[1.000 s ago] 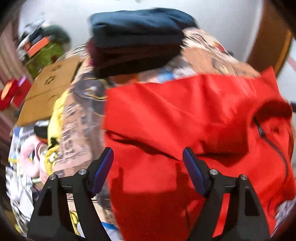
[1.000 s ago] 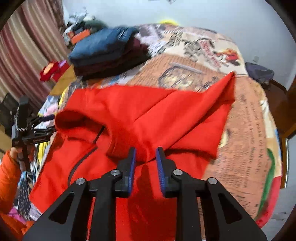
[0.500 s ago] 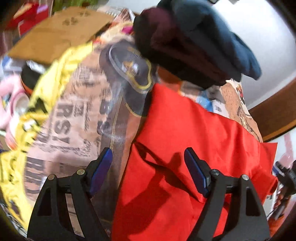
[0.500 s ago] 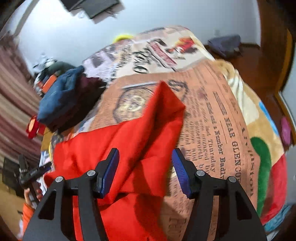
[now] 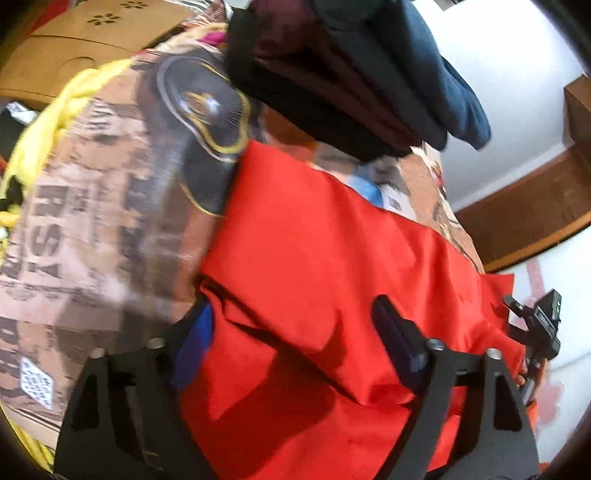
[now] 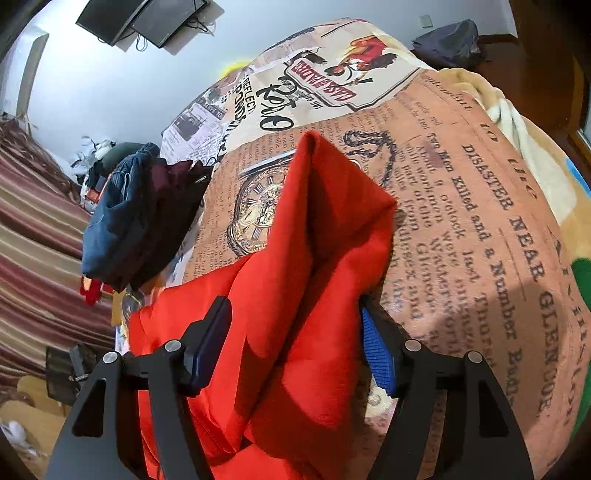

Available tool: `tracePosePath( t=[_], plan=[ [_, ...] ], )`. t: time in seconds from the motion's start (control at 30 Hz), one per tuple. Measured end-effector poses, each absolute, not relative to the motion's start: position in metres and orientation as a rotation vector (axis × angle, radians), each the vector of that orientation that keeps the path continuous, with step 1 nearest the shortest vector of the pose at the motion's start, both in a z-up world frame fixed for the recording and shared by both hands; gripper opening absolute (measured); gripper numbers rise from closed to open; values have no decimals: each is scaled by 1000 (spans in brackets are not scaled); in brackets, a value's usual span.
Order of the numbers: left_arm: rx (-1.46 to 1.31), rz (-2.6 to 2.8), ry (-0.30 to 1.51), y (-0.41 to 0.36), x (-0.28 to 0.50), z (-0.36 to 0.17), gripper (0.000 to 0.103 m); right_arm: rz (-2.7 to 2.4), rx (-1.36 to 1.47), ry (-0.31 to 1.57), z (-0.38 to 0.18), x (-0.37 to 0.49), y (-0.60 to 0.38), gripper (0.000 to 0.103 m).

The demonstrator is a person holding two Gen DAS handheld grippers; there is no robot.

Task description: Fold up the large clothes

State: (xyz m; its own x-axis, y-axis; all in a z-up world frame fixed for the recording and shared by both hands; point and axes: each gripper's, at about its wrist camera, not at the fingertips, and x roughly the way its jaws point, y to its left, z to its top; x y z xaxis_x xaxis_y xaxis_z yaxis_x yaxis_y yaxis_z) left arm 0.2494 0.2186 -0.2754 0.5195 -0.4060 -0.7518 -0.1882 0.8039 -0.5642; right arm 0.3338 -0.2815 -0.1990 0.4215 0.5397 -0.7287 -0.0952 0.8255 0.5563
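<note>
While both claws hang over the bed, neither has cloth pinched between its pads. Nearest the left wrist camera, the left claw stands wide open, its blue pads spread to 8 o'clock and 4 o'clock of the frame centre, with the red garment lying beneath and between them. That garment fills the lower middle of the view, a fold ridge running across it just ahead of the fingers; the picture is smeared with motion, so whether the left pad touches the cloth edge is hard to tell. Toward 9 o'clock of the garment the newspaper-print blanket shows bare. At 3 o'clock, past the red hem, the other gripper's body appears small. Farther off, at 12 o'clock, a stack of folded dark clothes sits on the blanket, navy on top, maroon and black beneath. A cardboard box lies beyond at 11 o'clock.

From the right wrist camera, the right claw is likewise open, its fingers straddling a raised hump of the red garment, which runs from the bottom of the frame up to a peak near 12 o'clock of the claw. The blanket spreads out at 2 o'clock. The folded stack rests at 10 o'clock, well apart from the red cloth. Striped curtains hang at 9 o'clock, and a dark monitor is mounted on the far wall at 11 o'clock.
</note>
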Motion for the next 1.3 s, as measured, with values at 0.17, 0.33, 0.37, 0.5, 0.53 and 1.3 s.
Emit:
tracePosePath(
  t=[0.17,0.33,0.37,0.5,0.53,1.3],
  plan=[
    [-686,-120,1130,210,262,-298,21,472,484,1113,-209,332,-273,25],
    [-590,-75,1050,205,257,-267,15,472,497,1056,-191,331,-280,16],
    [-560,-73,1029,202,257,-255,15,477,489,1040,-183,332,-280,15],
    [-510,-98,934,199,260,-210,13,502,431,970,-149,339,-269,14],
    [-500,-117,900,198,261,-196,13,509,416,940,-138,341,-266,14],
    [-346,-9,961,202,340,-237,15,370,301,1006,-190,434,-255,14]
  ],
)
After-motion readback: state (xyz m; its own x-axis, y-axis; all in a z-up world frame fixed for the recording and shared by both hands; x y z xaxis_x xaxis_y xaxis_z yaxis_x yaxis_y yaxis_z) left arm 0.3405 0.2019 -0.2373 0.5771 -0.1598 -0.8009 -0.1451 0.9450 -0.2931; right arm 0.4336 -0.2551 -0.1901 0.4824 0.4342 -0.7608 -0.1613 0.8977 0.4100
